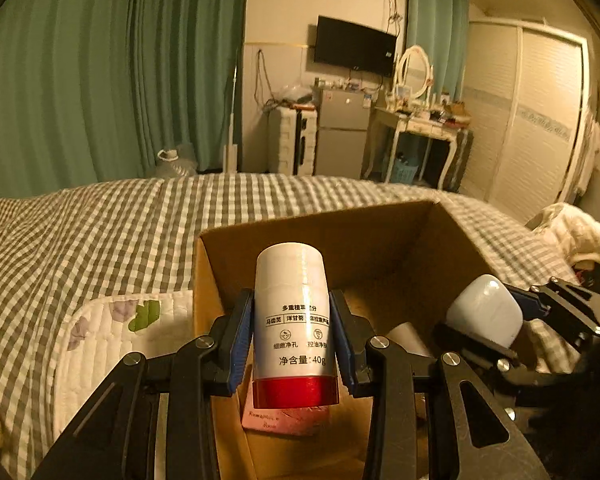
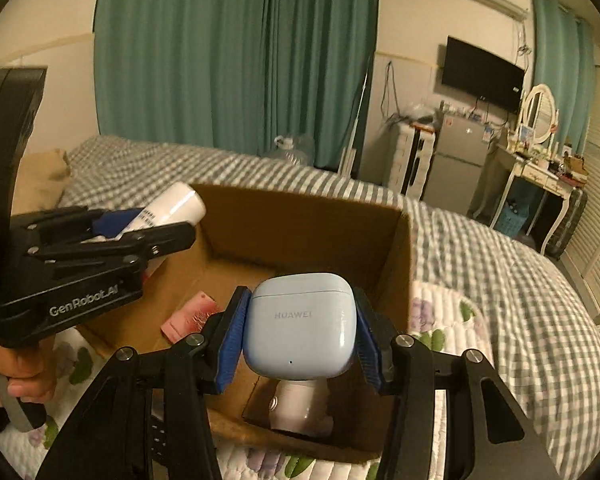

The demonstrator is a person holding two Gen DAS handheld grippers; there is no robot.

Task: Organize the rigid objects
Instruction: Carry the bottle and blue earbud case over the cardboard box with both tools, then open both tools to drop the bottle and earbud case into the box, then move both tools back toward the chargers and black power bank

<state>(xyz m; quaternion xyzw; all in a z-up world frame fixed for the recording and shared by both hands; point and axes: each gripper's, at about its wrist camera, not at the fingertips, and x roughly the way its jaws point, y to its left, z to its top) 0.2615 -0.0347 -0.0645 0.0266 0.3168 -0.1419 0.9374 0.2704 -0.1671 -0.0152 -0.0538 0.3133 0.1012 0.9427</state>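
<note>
Holding a white tube [image 1: 294, 320] with a red cap between its blue pads, the left gripper [image 1: 294, 340] hangs over the left side of the cardboard box [image 1: 340, 232] on the bed [image 1: 100, 220]. Beside it, the right gripper [image 2: 300, 332] pinches a pale blue earbud case [image 2: 302, 326] above the box's right part. Both should go lower inside the walls before letting go, clear of the pink card [image 2: 188, 314] and white item [image 2: 296, 404].
</note>
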